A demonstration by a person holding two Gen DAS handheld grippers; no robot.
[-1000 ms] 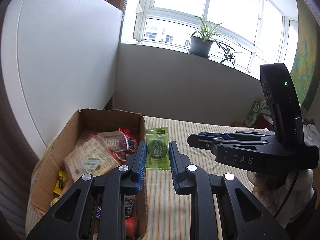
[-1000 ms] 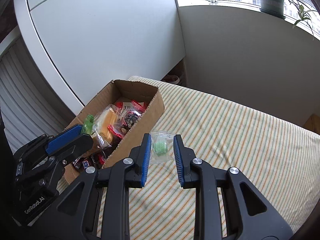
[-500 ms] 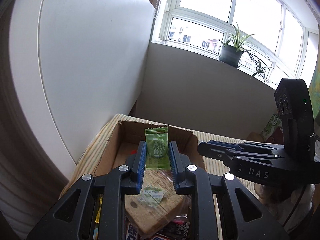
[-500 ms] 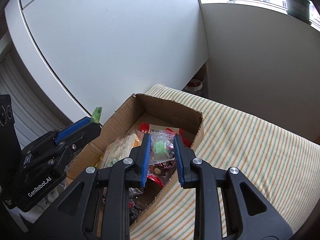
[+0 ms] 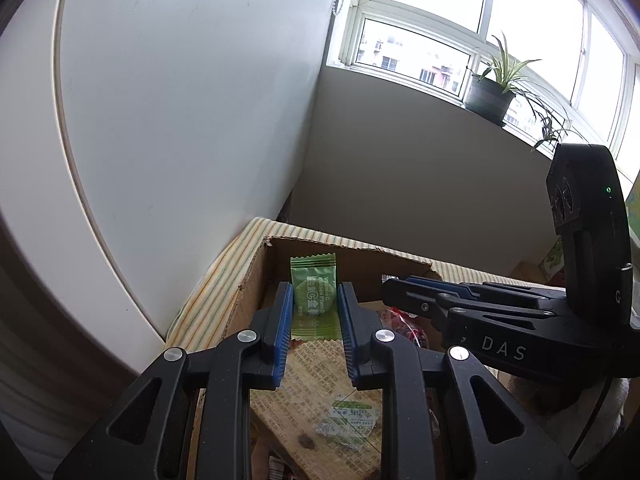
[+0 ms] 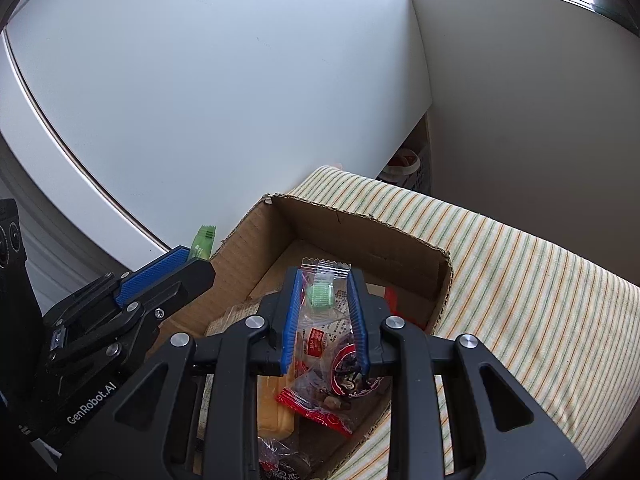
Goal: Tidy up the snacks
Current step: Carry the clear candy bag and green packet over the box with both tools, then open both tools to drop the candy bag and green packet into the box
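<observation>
A green sachet and a clear packet with a green sweet hang upright above the open cardboard box, which is crowded with red, yellow and printed wrappers.

White wardrobe panel at the bed's left edge, striped bedsheet over the bed, grey wall beyond its far edge, window above, potted spider plant on the sill, red-and-white tub past the far corner
</observation>
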